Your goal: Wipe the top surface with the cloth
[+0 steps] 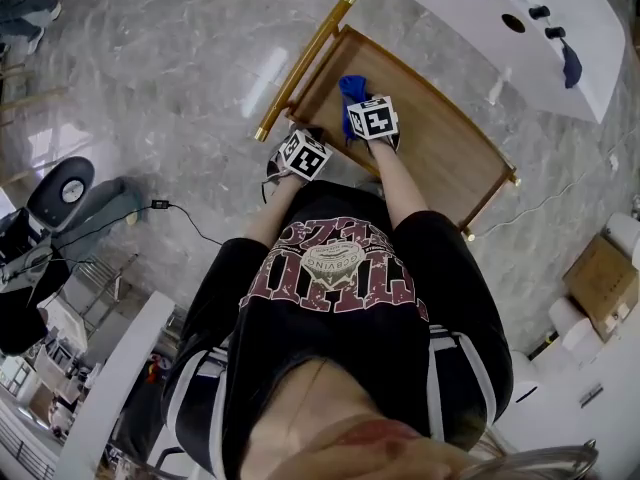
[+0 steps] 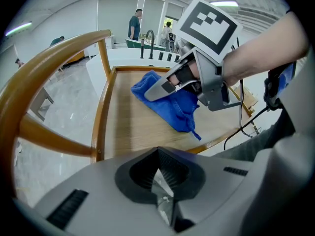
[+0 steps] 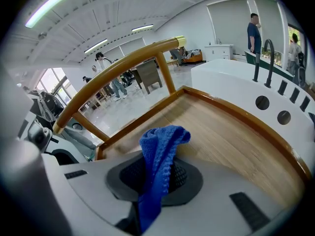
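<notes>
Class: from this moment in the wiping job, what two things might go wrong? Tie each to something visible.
1. The right claw pinches the blue cloth only by a bunched fold, so it may slip out under pressure.
2. The raised rim around the wooden top may block the claw, leaving the edges unwiped.

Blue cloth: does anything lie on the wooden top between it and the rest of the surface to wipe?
Nothing visible does. The blue cloth, clamped in the right gripper, lies on the wooden top, and the wood ahead is bare up to the raised rim.
</notes>
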### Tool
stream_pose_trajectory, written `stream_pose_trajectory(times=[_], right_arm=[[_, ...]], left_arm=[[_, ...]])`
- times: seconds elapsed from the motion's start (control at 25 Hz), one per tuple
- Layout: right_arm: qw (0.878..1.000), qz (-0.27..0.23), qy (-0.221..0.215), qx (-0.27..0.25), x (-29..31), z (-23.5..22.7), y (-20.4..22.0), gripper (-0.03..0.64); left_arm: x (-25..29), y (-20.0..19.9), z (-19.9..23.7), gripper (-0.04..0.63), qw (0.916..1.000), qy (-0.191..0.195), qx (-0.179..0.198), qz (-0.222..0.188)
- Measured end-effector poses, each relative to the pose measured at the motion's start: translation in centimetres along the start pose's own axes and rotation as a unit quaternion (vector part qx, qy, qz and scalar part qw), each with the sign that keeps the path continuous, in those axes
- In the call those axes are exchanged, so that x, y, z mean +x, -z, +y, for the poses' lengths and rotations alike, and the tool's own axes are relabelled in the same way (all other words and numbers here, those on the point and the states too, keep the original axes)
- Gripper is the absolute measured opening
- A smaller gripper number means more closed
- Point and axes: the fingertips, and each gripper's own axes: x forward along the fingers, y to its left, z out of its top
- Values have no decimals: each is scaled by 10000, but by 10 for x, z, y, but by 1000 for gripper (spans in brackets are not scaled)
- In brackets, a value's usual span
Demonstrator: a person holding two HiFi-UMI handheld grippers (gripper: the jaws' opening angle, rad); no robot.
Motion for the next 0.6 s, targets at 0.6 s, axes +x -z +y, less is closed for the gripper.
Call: stream_pose_trajectory(times=[0.6], right_arm=[[9986, 134, -405, -307, 38, 40, -30, 58]], left_arm=[[0, 0, 1, 46, 9998, 69, -102, -165]])
